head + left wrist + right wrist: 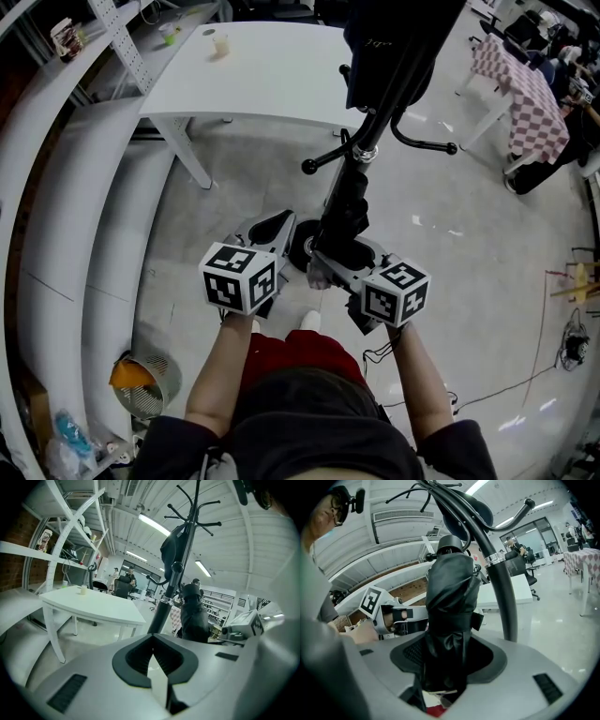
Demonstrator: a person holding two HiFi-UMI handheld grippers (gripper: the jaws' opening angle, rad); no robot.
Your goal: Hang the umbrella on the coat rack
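A folded black umbrella [347,211] stands upright against the pole of the black coat rack [380,108]. My right gripper [330,261] is shut on the umbrella's lower part. In the right gripper view the umbrella [447,620] fills the gap between the jaws, with the rack's pole [504,597] just behind it. My left gripper [278,230] is shut on nothing, to the left of the rack's base. From the left gripper view, the rack [165,604] rises ahead with a dark garment [172,545] on its hooks, and the umbrella [194,616] is to its right.
A white table [262,80] with a small cup [220,44] stands beyond the rack. A wire bin [142,380] sits on the floor at lower left. A checkered table [525,89] is at far right, with cables [572,342] on the floor below it.
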